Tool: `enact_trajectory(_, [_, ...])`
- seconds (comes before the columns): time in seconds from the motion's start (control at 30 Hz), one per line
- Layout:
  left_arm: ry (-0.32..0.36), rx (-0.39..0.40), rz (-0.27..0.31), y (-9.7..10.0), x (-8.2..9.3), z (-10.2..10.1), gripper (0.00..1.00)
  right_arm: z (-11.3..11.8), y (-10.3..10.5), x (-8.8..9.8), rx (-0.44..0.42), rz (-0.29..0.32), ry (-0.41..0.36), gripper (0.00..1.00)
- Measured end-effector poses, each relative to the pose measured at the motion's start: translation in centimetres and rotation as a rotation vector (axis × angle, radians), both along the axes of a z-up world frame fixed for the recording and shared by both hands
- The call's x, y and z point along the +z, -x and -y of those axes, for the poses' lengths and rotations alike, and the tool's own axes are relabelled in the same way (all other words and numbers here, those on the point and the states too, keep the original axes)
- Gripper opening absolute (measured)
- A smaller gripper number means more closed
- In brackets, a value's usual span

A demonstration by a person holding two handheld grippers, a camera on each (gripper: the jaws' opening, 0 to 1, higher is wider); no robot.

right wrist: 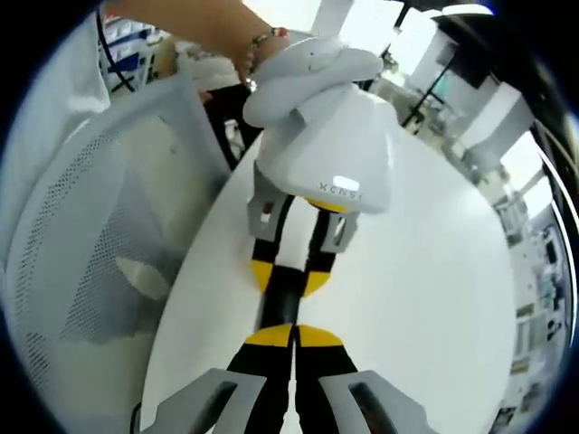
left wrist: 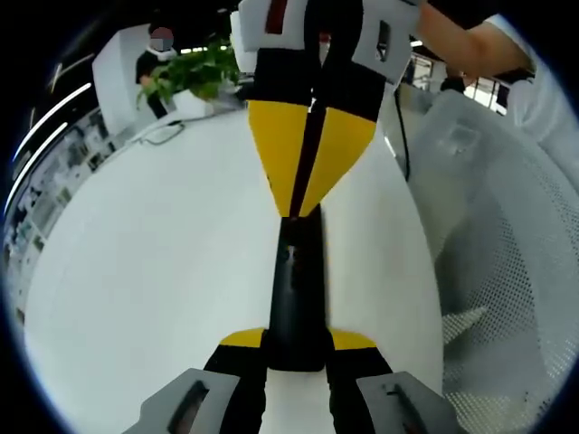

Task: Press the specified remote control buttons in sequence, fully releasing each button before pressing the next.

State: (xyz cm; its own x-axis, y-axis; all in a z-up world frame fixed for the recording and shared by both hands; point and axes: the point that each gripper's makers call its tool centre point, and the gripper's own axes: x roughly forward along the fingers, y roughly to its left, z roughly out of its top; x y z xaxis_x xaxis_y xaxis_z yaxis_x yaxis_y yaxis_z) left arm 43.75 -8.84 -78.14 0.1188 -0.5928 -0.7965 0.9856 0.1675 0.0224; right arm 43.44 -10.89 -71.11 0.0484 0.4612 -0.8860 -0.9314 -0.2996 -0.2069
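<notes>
A slim black remote control (left wrist: 297,280) lies lengthwise between the yellow-tipped jaws of my left gripper (left wrist: 297,340), which is shut on its near end just above the white table (left wrist: 154,271). My right gripper (left wrist: 295,210) comes in from the top of the left gripper view. Its jaws are shut to a yellow point that rests on the remote's far end. In the right gripper view my right gripper (right wrist: 294,331) is shut, its tip on the remote (right wrist: 279,307). Beyond it the left gripper (right wrist: 289,276) grips the remote from both sides. The buttons are too dark to make out.
A white mesh chair (left wrist: 507,271) (right wrist: 81,253) stands against the table edge beside the grippers. A green plant (left wrist: 194,72) and a pair of glasses (left wrist: 163,134) sit at the table's far end. A person's arm (left wrist: 470,41) and hand (right wrist: 226,32) hold the grippers.
</notes>
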Motion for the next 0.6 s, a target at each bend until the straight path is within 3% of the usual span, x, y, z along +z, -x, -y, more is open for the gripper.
enact_trajectory(0.6, [0.005, 0.002, 0.000, 0.08, 0.07, 0.00, 0.24, -0.43, -0.24, -0.09, 0.009, 0.003, -0.004, 0.00])
